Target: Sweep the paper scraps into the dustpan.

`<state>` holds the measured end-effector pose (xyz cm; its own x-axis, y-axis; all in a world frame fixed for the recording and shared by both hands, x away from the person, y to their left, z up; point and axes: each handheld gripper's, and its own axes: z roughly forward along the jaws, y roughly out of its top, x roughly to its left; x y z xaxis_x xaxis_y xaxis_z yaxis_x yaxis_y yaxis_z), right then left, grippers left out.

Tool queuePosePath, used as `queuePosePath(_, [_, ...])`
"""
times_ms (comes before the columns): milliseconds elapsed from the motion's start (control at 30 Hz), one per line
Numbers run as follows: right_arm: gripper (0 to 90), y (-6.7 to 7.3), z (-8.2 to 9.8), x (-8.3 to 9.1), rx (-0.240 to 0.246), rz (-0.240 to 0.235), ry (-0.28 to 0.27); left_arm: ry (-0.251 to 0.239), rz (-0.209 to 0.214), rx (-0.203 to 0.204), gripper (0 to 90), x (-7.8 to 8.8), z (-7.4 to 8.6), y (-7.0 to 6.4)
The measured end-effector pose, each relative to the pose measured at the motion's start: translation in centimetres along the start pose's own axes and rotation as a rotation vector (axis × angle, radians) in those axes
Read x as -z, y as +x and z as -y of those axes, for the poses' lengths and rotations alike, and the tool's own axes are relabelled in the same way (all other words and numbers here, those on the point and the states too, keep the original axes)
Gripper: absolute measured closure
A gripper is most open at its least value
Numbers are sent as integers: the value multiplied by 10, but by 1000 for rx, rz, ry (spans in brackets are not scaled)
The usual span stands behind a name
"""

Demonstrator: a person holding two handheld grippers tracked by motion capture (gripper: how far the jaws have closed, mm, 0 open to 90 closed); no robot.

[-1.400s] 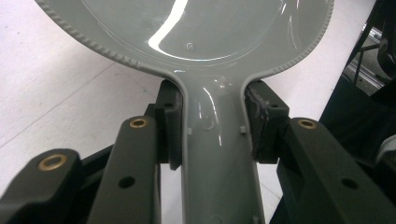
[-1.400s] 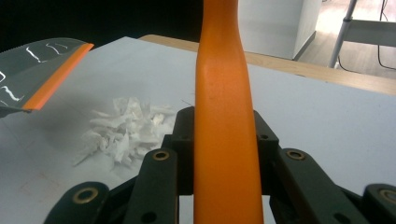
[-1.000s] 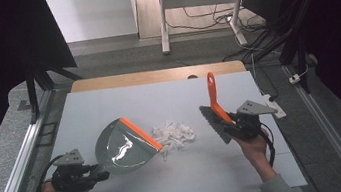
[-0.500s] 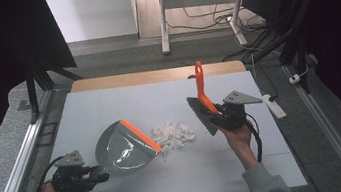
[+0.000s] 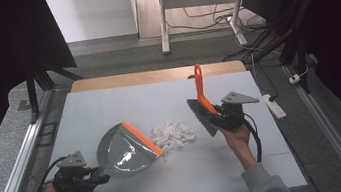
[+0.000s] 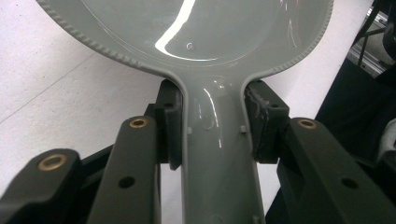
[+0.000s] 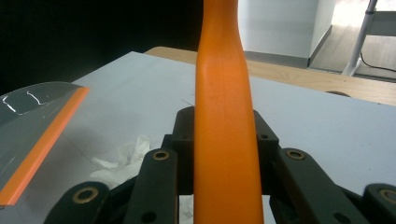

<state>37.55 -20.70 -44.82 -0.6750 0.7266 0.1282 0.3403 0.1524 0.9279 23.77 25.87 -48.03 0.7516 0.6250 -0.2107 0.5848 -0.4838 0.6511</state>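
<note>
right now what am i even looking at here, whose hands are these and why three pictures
A person sits at a table and works with a hand-held clamp tool in each hand rather than bare fingers. Each tool has two black jaws and carries its own small camera.

The wide picture comes from a fixed camera overhead. There the left gripper holds the handle of a grey dustpan with an orange lip, and the right gripper holds a brush by its orange handle, bristles tilted toward the table.

The other two pictures look along each tool's jaws. One shows the left gripper's pads pressed on both sides of the dustpan's handle; the other shows the brush handle clamped upright in the right gripper.

Between pan and brush lies a pile of white paper scraps, apparently waiting to be swept up.
</note>
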Motion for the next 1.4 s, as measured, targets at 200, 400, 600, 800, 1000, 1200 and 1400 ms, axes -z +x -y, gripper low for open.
queuePosePath(200, [702, 0, 1, -3, 5, 1, 13, 13, 8, -4, 614, -2, 2, -2])
queuePosePath(400, [702, -4, 4, -10, 8, 8, 32, 43, 18, -13, 614, -8, 6, -3])
queuePosePath(600, [702, -6, 6, -16, 15, 14, 50, 58, 25, -10, 614, -13, 8, -3])
queuePosePath(800, [702, -10, 9, -26, 22, 25, 73, 98, 39, -14, 614, -19, 12, -3])
queuePosePath(1000, [702, -13, 12, -38, 19, 39, 100, 104, 43, -12, 614, -21, 12, -2])
queuePosePath(1200, [702, -14, 11, -46, 24, 49, 111, 118, 56, -12, 614, -26, 11, -2])
queuePosePath(1400, [703, -16, 9, -53, 15, 67, 121, 118, 63, -16, 614, -29, 9, -3])
